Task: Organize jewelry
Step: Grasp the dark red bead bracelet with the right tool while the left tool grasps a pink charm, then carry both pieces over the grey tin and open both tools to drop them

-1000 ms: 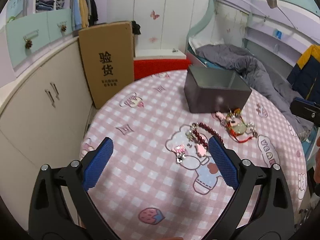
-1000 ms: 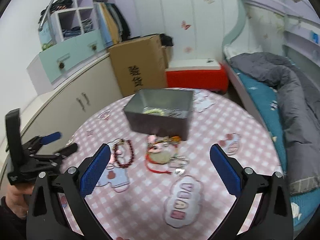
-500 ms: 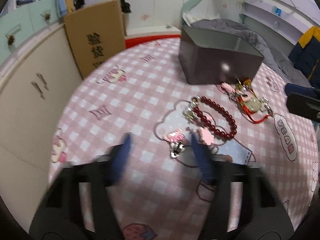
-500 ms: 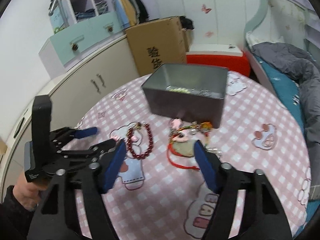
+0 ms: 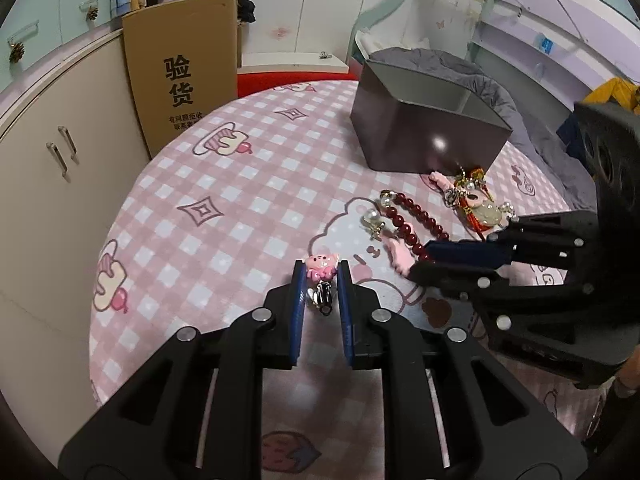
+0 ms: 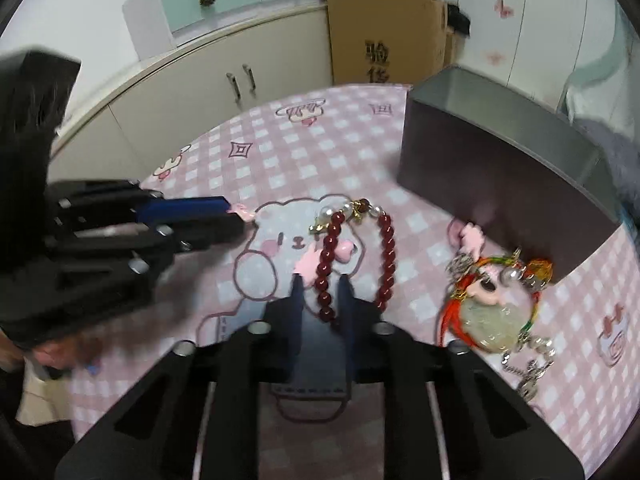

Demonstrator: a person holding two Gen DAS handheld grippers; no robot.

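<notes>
Nearest in the left wrist view, the left gripper (image 5: pixel 322 280) has just been closing and its blue pads now clamp a small pink cartoon charm (image 5: pixel 321 266) with a metal clip hanging under it, low over the pink checked tablecloth (image 5: pixel 224 208). In the right wrist view, the right gripper (image 6: pixel 322 292) has likewise just been closing; its jaws stand narrow around one side of the dark red bead bracelet (image 6: pixel 352 256), and the beads run between the pads, which appear to pinch that strand against the cloth. A second pink charm (image 6: pixel 308 262) lies just beside and partly under the bracelet's left strand. The two grippers sit near each other, the right one reaching in from the right edge of the left wrist view. A little farther right lies a tangle of jewelry: a pale green jade pendant with red cord (image 6: pixel 486 320), pearls and silver chain, with a pink piece at its top touching the box's foot. Behind it stands the open dark metal box (image 5: pixel 424 136), upright on the cloth. Beyond the table are a tall cardboard carton (image 5: pixel 180 68) with printed characters, cream cabinets, and a bed with a grey quilt (image 5: pixel 452 68).
</notes>
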